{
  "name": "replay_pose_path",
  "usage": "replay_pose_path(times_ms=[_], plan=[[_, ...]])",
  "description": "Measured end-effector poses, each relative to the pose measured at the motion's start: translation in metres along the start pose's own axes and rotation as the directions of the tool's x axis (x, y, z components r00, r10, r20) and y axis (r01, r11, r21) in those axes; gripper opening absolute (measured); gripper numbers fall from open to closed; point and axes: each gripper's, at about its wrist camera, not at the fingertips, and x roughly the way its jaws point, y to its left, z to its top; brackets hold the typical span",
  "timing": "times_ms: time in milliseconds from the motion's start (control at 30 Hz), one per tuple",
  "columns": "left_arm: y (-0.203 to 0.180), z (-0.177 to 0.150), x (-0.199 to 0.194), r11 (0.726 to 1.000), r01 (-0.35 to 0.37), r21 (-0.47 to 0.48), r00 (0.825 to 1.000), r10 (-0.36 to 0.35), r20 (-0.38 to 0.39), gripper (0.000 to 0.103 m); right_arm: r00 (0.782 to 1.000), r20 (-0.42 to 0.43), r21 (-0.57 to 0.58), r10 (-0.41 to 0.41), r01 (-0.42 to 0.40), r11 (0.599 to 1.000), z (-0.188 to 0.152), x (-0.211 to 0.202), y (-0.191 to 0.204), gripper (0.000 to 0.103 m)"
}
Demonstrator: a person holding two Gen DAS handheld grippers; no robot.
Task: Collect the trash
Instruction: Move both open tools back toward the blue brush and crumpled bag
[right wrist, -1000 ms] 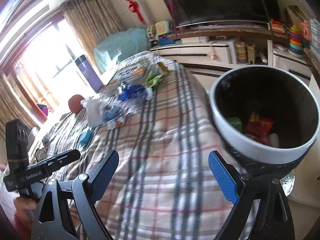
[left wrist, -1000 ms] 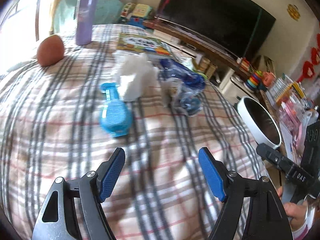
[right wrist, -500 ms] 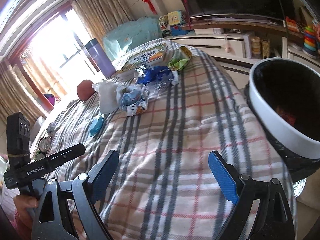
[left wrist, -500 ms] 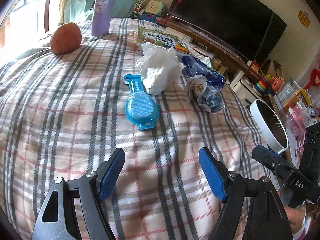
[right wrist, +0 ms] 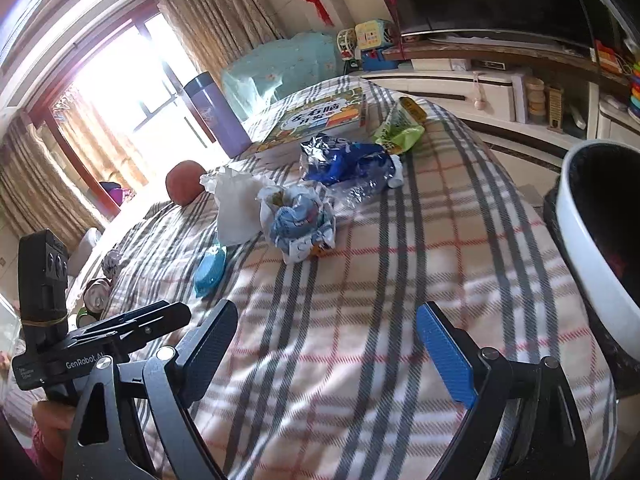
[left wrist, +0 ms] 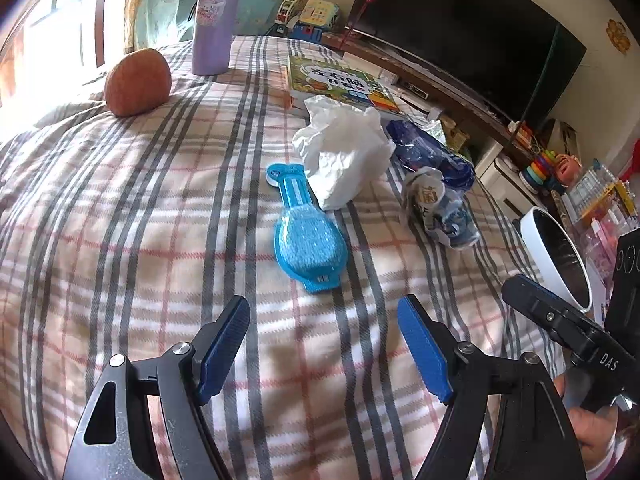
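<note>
On the plaid blanket lie a crumpled white tissue [left wrist: 344, 152] [right wrist: 236, 204], a crumpled blue-and-white wrapper [left wrist: 442, 210] [right wrist: 298, 224], a crushed blue plastic bottle [left wrist: 432, 154] [right wrist: 352, 170] and a green snack packet [right wrist: 398, 130]. The white-rimmed trash bin [left wrist: 556, 256] [right wrist: 592, 236] stands at the right of the bed. My left gripper [left wrist: 322, 342] is open and empty, short of the blue brush. My right gripper [right wrist: 324, 344] is open and empty, short of the wrapper and left of the bin.
A blue brush [left wrist: 306, 236] [right wrist: 210, 266] lies by the tissue. A picture book [left wrist: 340, 82] [right wrist: 320, 118], a purple flask [left wrist: 212, 20] [right wrist: 218, 116] and an orange ball [left wrist: 138, 82] [right wrist: 184, 182] sit farther back. A TV cabinet [right wrist: 480, 80] runs along the wall.
Both grippers have swung away from the bin toward the trash pile; the tissue, wrapper and brush now sit closer and more central. Both stay open and empty.
</note>
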Motion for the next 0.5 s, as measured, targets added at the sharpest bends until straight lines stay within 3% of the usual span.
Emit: replay_pose_path(times_ms=[233, 500], plan=[[0.001, 0.014, 0.012, 1.000, -0.019, 0.001, 1.000, 0.019, 0.003, 0.076, 1.000, 0.011, -0.005, 0.016, -0.016, 1.000, 0.015, 0.014, 0.004, 0.091], [0.003, 0.026, 0.035, 1.000, -0.026, 0.010, 1.000, 0.026, 0.001, 0.074, 1.000, -0.010, 0.015, 0.022, -0.022, 1.000, 0.030, 0.039, 0.000, 0.067]])
